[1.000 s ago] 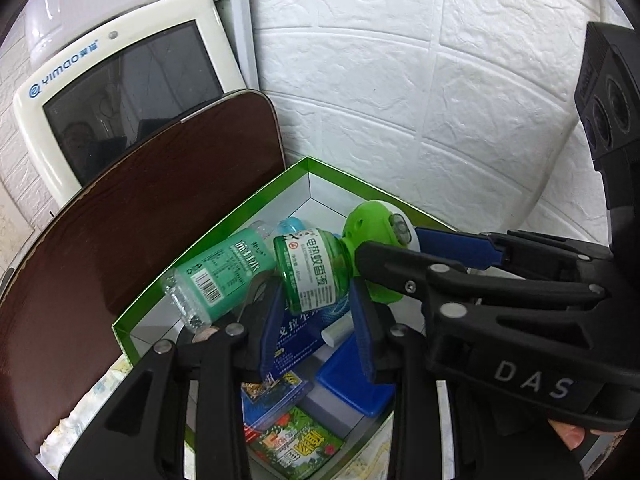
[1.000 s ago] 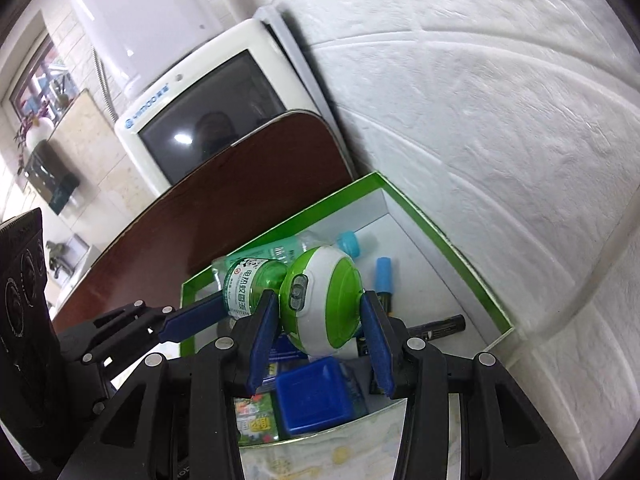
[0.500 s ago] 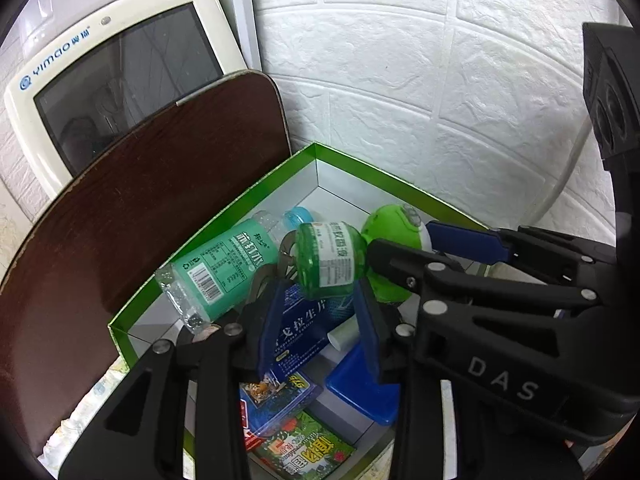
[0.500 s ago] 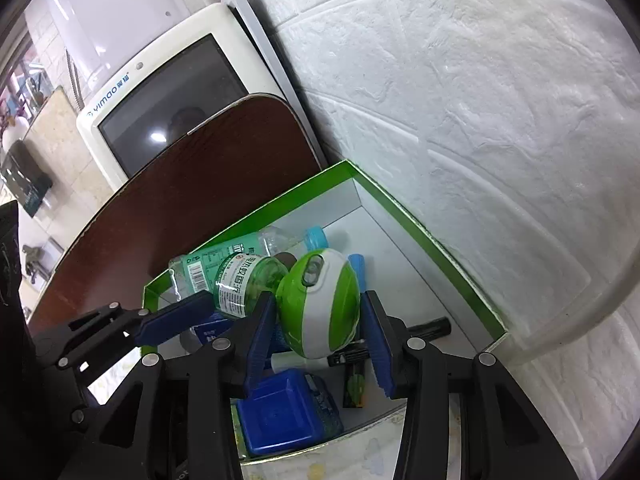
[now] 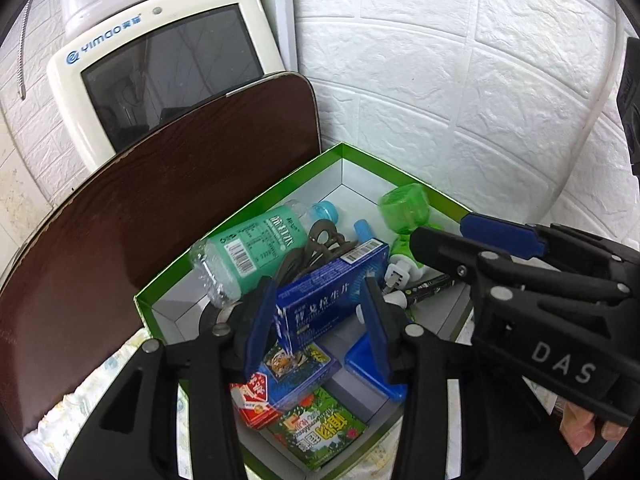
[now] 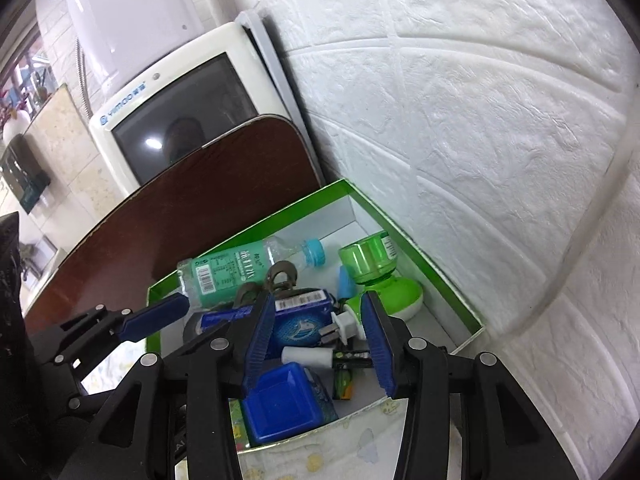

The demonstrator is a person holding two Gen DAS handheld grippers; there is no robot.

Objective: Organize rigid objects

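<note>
Blue-padded jaws of the left gripper [image 5: 320,320] had just been opening and stood apart, empty; the right gripper [image 6: 318,344] was likewise held apart on nothing. The green mosquito repeller [image 6: 376,276] was seen lying inside the green-rimmed box [image 6: 440,276], against its far wall.

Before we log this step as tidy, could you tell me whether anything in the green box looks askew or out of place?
Nothing is spilled or broken, but the green box is a loose heap. The green mosquito-liquid plug-in lies tipped on its side by the far wall, and the water bottle lies flat across other items. Both grippers hover empty.
</note>
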